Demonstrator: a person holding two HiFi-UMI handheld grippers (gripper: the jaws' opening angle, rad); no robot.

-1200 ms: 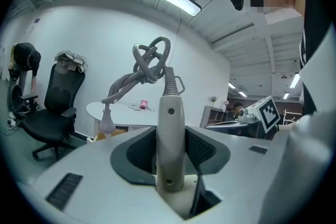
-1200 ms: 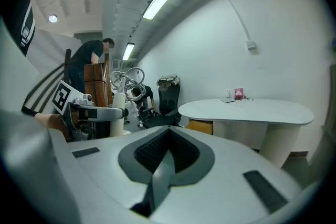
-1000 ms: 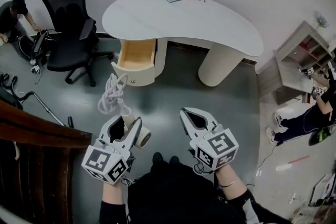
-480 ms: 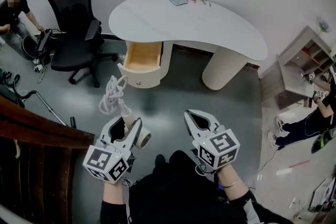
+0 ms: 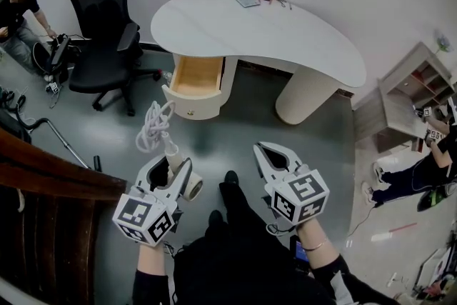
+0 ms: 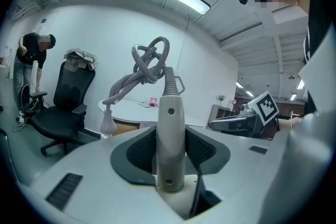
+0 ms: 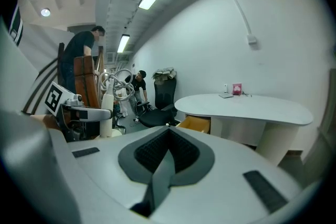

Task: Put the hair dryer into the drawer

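Drawer (image 5: 194, 76) under desk (image 5: 271, 28); chair (image 5: 100, 32) left of it.

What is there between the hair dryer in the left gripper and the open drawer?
In the head view, only the dryer's own coiled cord and bare grey floor separate the hair dryer from the open drawer.

right gripper (image 7: 168, 139) jaws together, empty — open drawer (image 7: 195, 124) under white desk (image 7: 247, 106) ahead

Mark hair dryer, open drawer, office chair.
hair dryer (image 6: 170, 134): left gripper view, middle of the handle.
drawer (image 5: 187, 108): head view, cream front panel.
office chair (image 5: 96, 73): head view, seat cushion.
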